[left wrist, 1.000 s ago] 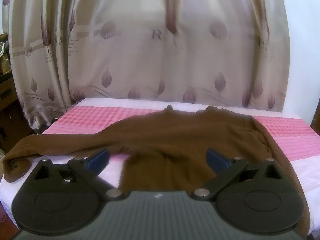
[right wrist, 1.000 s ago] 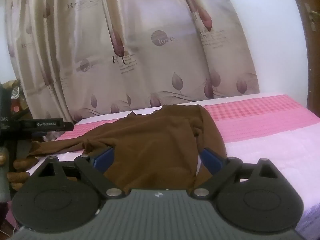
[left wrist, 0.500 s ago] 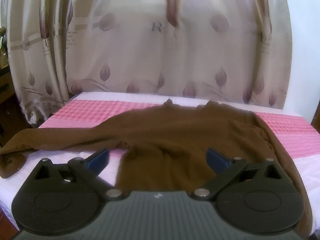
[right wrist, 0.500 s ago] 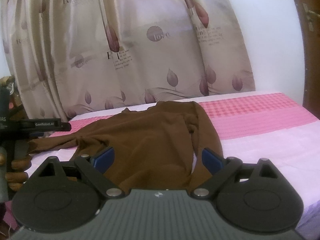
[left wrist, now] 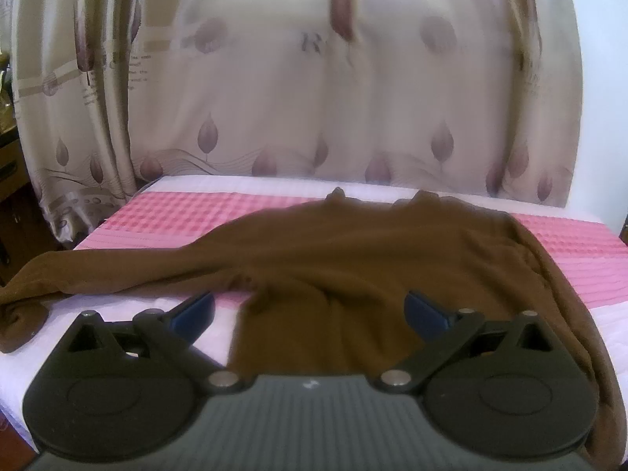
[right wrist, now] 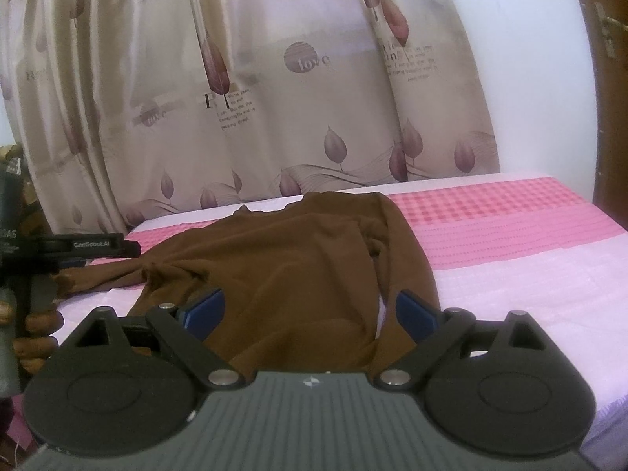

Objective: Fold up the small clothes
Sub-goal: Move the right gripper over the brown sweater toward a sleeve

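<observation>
A: Both cameras sit a little higher and further back than a second ago, and the long-sleeved brown knit top (left wrist: 353,267) now shows more of its spread; the cloth itself has not shifted

B: Where does it lie?

A: Flat on the pink-and-white checked bed cover (left wrist: 165,216), neck towards the leaf-print beige curtain (left wrist: 274,98). One sleeve runs out away from the body, along the cover's near side to its edge; the other is folded down along the body on the opposite side

B: And the grippers?

A: The left gripper (left wrist: 310,308) hovers over the hem with its blue-padded fingers (left wrist: 194,308) spread wide, nothing between them. The right gripper (right wrist: 310,308) is the same: fingers (right wrist: 204,308) apart, empty, above the hem nearer the folded sleeve. A hand (right wrist: 37,337) on the left tool's handle shows at the edge of the right view

B: How will it handle?

A: Light, thin and floppy, I'd judge; it will sag and crease rather than hold a line, and may slide on the cover. I'd pinch it at the hem corners or at a shoulder seam and cuff, taking one layer cleanly, then bring the outstretched sleeve in across the body first
</observation>
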{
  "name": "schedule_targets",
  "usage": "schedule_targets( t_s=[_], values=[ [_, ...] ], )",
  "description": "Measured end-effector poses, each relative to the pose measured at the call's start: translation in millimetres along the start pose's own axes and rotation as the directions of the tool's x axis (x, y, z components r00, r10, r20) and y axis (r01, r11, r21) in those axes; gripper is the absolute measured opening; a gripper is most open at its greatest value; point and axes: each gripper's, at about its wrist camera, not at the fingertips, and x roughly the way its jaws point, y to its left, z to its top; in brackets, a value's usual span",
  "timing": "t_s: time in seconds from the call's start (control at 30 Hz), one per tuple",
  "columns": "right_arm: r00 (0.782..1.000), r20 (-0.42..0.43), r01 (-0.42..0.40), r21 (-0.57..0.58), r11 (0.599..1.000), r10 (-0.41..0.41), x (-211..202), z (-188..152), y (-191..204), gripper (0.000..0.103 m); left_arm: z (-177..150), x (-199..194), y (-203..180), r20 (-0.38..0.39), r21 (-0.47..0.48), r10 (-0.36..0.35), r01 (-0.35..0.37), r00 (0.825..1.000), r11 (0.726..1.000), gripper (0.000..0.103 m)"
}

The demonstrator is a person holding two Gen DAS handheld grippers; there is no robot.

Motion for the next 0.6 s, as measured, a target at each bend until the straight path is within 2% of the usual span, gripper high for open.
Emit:
schedule_targets(
  t_s=[0.6],
  values=[
    [1.000,-0.025,0.010,0.015,1.000,-0.010,13.0,-4.6,-13.3,0.094,0.9,15.5,-6.2,-0.022,0.019,0.000,0.000,1.000,1.000,0.103]
  ],
)
